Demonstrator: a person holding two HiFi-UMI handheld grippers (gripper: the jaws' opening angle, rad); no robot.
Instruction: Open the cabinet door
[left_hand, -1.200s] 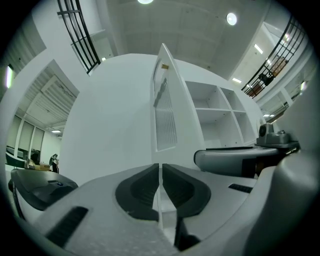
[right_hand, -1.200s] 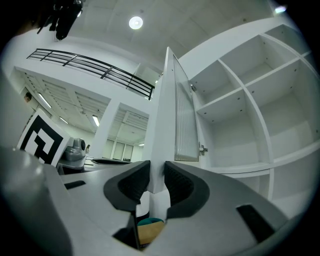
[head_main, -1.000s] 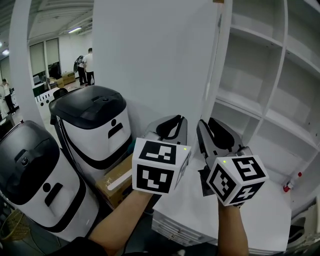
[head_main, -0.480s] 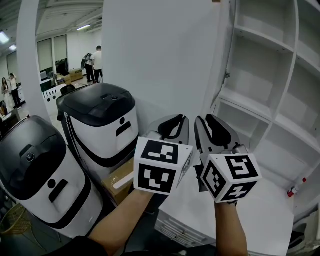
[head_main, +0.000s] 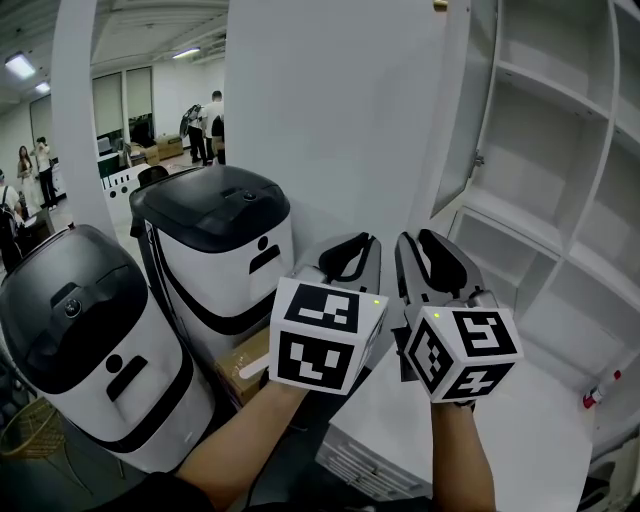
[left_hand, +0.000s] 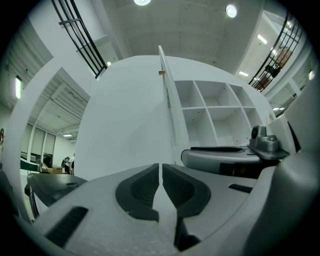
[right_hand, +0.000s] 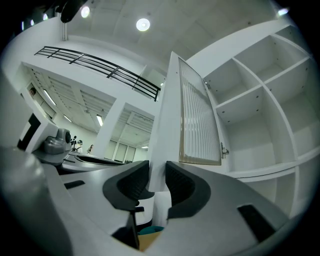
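I see the door (head_main: 330, 120) swung wide just ahead, its upright edge lined up between the jaws of my nearer right gripper (right_hand: 157, 169), which have just been opening without pinching it, while my left gripper (left_hand: 161, 169) sits closed on nothing.

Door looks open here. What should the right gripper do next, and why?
Probably draw the right gripper back off the cabinet door: it stands wide open, shelves bared, and the gripper's jaws have just been opening, the door's edge between them unpressed.
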